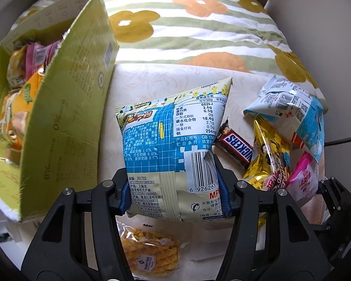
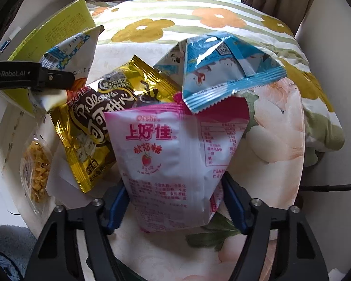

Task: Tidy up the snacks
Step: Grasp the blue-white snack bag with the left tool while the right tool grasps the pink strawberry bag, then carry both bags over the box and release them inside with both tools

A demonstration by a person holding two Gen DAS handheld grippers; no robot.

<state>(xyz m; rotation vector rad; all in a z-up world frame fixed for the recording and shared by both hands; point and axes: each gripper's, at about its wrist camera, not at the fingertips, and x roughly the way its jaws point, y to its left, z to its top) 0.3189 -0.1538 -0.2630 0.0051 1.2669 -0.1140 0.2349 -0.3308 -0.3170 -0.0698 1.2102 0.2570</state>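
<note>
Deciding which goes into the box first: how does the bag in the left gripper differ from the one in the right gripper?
The blue-grid snack bag is cream with blue grid print, barcode side showing; the pink candy bag is pink and white with a strawberry. The blue-grid bag sits apart from the pile, next to the green box; the pink one lies partly under the gold bag. Both are sealed, between blue pads.

Blue grid and pale yellow on the cheese snack bag [image 1: 170, 140], with a white table panel and black barcode. Pink top over white, red lettering and a strawberry mark on the candy pouch [image 2: 173, 161]; shiny gold with dark brown on the Pillows bag [image 2: 93, 126]. Yellow-green on the carton [image 1: 65, 107]; sage stripes with orange and mustard flowers on the pillow [image 1: 199, 30].
</note>
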